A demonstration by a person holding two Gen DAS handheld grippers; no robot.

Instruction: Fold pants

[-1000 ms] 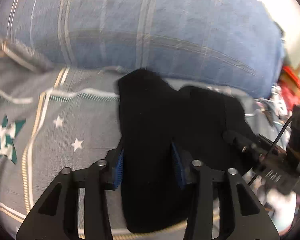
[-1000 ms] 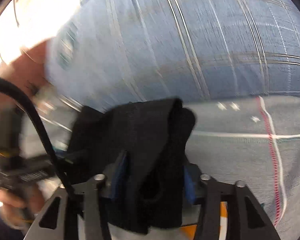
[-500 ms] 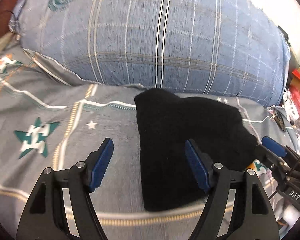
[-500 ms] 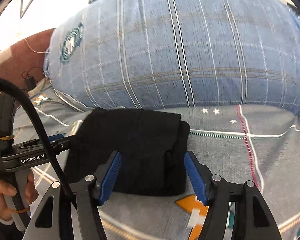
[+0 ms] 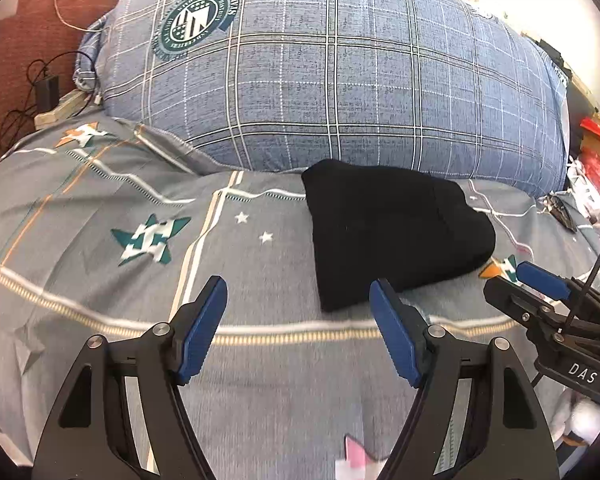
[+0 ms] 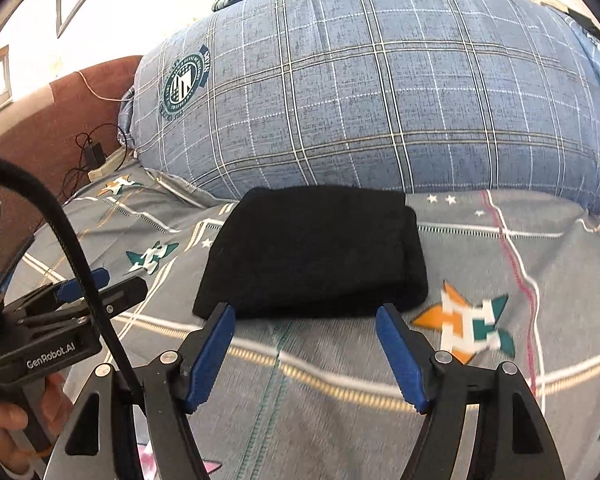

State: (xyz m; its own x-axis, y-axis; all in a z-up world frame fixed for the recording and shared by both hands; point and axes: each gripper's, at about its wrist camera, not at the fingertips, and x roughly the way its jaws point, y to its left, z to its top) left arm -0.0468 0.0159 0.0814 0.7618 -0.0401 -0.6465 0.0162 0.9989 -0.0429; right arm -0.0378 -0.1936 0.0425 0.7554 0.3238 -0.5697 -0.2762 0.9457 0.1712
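Observation:
The black pants (image 5: 392,232) lie folded into a compact rectangle on the grey star-patterned bed sheet (image 5: 100,264), just in front of the big pillow. They also show in the right wrist view (image 6: 316,252). My left gripper (image 5: 300,312) is open and empty, a little short of the pants' near left corner. My right gripper (image 6: 306,334) is open and empty, just short of the pants' near edge. The right gripper also shows at the right edge of the left wrist view (image 5: 540,284). The left gripper shows at the left of the right wrist view (image 6: 96,284).
A large blue plaid pillow (image 5: 332,72) fills the back of the bed. A red-brown headboard (image 5: 16,48) with cables and a charger stands at the left. Red clutter (image 5: 598,152) sits at the far right edge.
Both grippers let go of the pants and opened. They have drawn back toward me, leaving the folded pants lying on the sheet.

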